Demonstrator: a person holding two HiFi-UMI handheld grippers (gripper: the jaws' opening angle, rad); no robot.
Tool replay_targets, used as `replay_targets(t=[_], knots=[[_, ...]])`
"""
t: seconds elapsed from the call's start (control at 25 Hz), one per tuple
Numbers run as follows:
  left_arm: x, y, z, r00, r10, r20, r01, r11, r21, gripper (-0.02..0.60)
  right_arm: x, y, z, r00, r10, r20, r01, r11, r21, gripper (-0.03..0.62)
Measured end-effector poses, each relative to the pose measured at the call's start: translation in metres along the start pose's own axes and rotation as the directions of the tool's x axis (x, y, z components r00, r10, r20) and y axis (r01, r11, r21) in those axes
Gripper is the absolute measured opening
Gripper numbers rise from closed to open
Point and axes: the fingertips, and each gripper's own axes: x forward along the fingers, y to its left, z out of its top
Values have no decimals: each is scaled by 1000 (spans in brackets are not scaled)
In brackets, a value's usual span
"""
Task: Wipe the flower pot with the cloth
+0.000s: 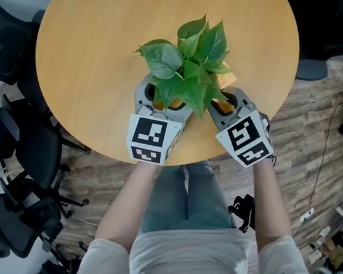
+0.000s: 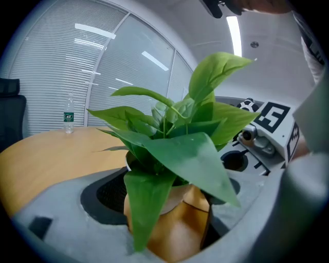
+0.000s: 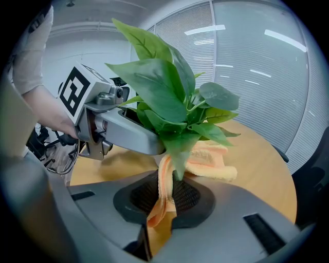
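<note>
Your right gripper (image 1: 226, 103) is clenching the orange cloth (image 3: 208, 156) against the flower pot (image 2: 175, 221) at the 6 o'clock edge of the surface (image 1: 88, 63). Your left gripper (image 1: 166, 100) is grasping the pot from 9 o'clock; be bracing it firmly while sweeping the cloth around its wall.

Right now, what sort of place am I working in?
Most likely an office meeting room. There is a round wooden table, black swivel office chairs pushed back beside it, and a glass wall with horizontal blinds behind the table.
</note>
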Motion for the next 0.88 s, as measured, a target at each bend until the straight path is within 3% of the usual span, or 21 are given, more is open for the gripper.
replay_targets(t=[0.44, 0.72, 0.88], knots=[[-1, 0, 0, 990, 139, 11, -137, 987, -80, 445, 3, 9, 4, 1000, -7, 7, 7, 1000, 31, 49], [-4, -1, 0, 996, 90, 20, -89, 995, -54, 445, 2, 8, 2, 1000, -7, 8, 6, 1000, 30, 49], [-11, 3, -7, 1000, -5, 27, 5, 1000, -16, 449, 0, 5, 1, 1000, -10, 10, 10, 999, 35, 49]])
